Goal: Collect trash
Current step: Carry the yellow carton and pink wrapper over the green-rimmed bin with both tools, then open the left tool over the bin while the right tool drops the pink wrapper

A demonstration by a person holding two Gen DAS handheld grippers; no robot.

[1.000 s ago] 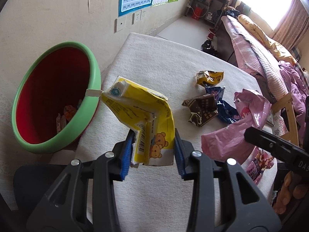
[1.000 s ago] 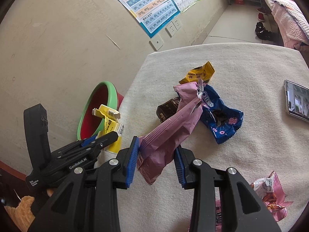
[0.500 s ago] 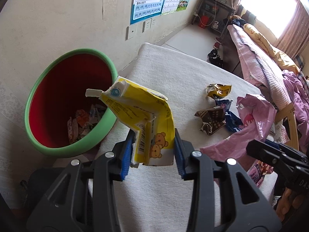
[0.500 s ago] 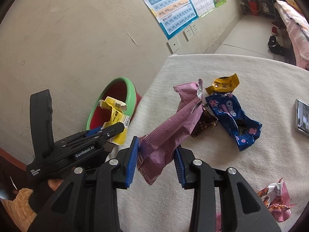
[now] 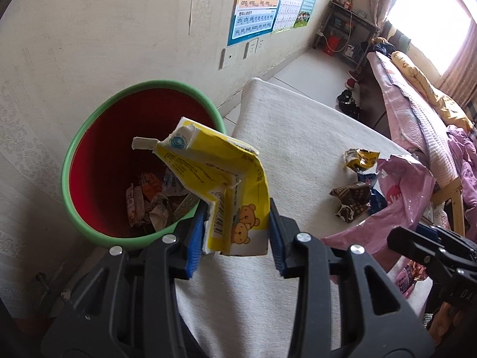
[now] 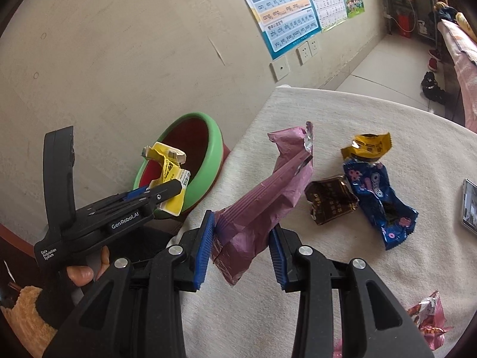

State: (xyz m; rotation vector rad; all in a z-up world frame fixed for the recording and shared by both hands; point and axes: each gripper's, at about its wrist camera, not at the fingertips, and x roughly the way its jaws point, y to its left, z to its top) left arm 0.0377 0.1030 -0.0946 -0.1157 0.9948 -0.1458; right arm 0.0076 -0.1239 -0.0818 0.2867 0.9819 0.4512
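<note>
Our left gripper clamps the yellow carton, its crumpled top leaning over the bin. Our right gripper grips the pink wrapper, which slants up-right above the table, seemingly clear of it.

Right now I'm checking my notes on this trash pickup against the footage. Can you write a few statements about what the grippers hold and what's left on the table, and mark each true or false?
1. The left gripper holds a yellow carton. True.
2. The right gripper is empty. False: it grips a pink wrapper.
3. The green-rimmed bin already has trash inside. True.
4. The blue wrapper lies in the bin. False: it lies on the table.
5. A brown wrapper lies beside the blue one. True.
</note>
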